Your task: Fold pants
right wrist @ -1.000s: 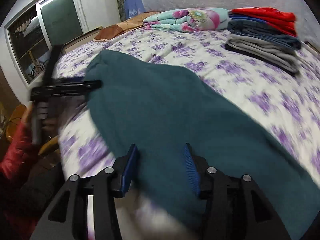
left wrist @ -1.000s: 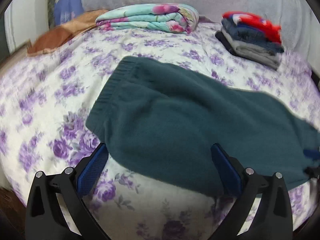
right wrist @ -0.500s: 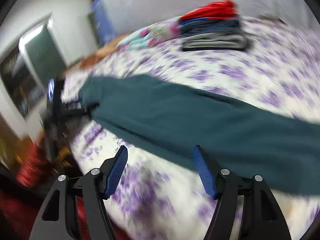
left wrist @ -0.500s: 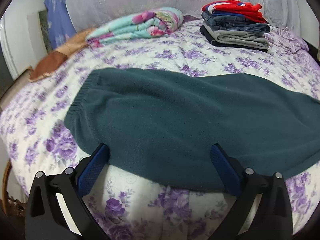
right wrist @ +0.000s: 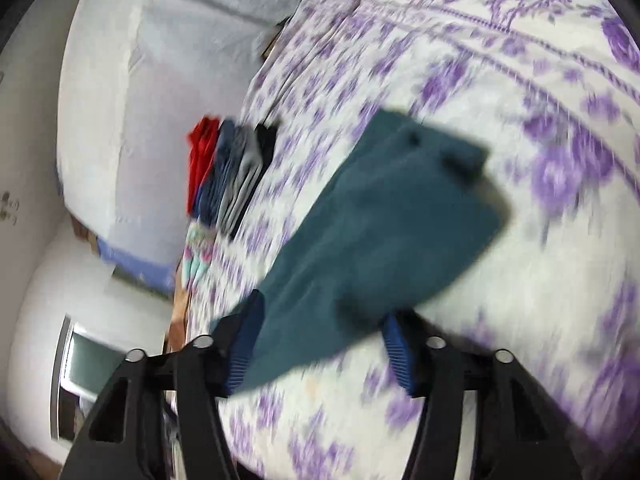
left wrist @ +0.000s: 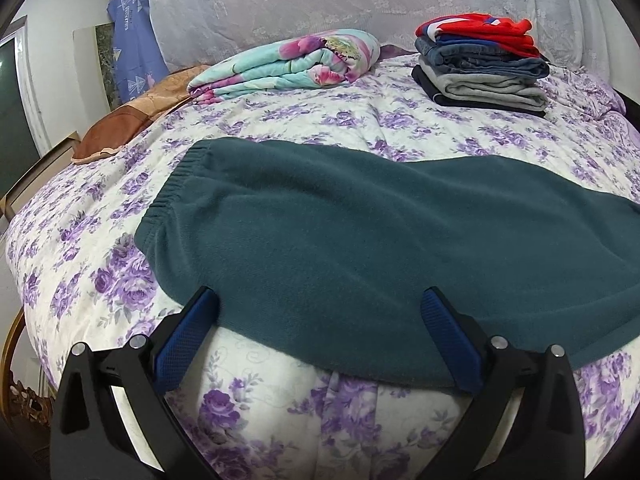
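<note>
Dark teal fleece pants (left wrist: 360, 248), legs stacked, lie flat across the bed (left wrist: 360, 128) along its near edge; elastic waistband at left, cuffs at right, near hem on edge.

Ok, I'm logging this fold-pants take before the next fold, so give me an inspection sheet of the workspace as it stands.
Surface: bed under a purple-flowered cover.
Job's things: teal pants lying flat along the near edge, elastic waistband to the left; the right wrist view, blurred, shows the leg end.
Clutter: folded clothes stack and floral quilt at the far side; brown cushion far left.
Grippers: left gripper open, at the pants' near edge; right gripper open, over the leg end.
Cables: nothing seen.
Surroundings: white lace curtain behind the bed, window at left.
</note>
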Action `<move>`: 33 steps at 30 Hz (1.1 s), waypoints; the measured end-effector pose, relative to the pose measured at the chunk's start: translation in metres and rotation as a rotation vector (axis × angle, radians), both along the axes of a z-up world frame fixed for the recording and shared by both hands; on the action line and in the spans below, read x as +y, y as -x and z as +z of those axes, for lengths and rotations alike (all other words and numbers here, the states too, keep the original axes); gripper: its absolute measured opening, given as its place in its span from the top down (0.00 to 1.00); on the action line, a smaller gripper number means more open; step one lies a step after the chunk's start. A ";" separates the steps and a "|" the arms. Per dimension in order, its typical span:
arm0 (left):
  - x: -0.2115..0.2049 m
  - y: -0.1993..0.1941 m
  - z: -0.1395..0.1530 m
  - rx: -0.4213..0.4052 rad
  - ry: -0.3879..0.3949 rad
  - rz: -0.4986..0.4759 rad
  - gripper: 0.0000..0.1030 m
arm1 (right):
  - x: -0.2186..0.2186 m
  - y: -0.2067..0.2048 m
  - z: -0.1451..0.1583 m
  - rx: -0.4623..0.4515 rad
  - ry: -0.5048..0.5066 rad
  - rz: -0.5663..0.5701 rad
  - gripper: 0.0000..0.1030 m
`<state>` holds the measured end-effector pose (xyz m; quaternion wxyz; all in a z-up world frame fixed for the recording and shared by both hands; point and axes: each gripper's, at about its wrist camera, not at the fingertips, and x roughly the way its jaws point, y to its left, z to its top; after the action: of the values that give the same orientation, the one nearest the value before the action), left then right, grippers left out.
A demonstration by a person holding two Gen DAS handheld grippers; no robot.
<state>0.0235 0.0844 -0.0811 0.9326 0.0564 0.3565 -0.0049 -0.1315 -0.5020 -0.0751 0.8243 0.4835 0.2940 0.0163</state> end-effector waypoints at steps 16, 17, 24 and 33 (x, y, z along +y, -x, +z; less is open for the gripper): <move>0.010 0.011 0.018 0.031 0.037 -0.056 0.04 | -0.024 0.046 0.045 0.014 0.422 -0.203 0.84; 0.006 0.014 0.027 0.020 0.048 -0.078 0.04 | -0.011 0.040 0.051 -0.002 0.444 -0.160 0.81; -0.066 0.031 0.064 -0.062 0.045 -0.279 0.04 | 0.156 -0.051 0.038 -0.053 0.604 0.407 0.60; -0.083 -0.022 0.005 0.209 0.163 -0.268 0.04 | 0.257 -0.045 0.028 -0.086 0.844 0.654 0.60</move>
<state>0.0456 0.0013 -0.0765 0.8830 0.0270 0.4390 -0.1636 -0.0861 -0.2452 -0.0473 0.9102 -0.0080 0.3764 0.1726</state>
